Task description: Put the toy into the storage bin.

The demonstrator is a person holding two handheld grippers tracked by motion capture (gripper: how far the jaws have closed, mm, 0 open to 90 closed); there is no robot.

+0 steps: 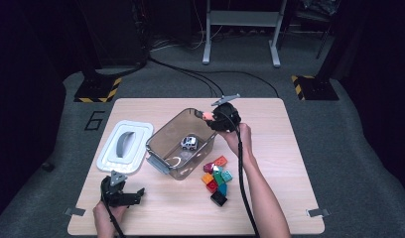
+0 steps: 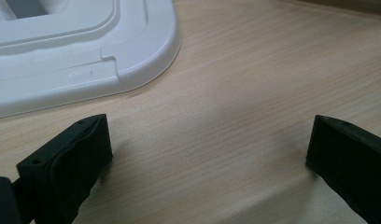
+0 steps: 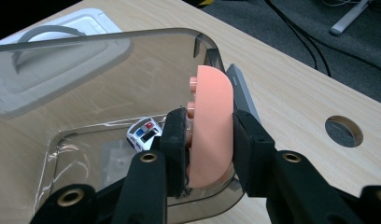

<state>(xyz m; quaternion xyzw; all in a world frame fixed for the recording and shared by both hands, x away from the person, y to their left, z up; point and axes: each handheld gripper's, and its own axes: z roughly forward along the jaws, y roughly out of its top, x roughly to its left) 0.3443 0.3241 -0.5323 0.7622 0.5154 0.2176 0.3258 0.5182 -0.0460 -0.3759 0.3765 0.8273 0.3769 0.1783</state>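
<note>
My right gripper [image 3: 209,140] has its jaws clamped on a salmon-pink, half-round plastic building block [image 3: 211,128] with studs on one flat face (two studs visible). The block stands on edge, curved side up, above the near rim of the clear, smoky-brown plastic storage bin [image 3: 62,46], which stands open on the table.
</note>
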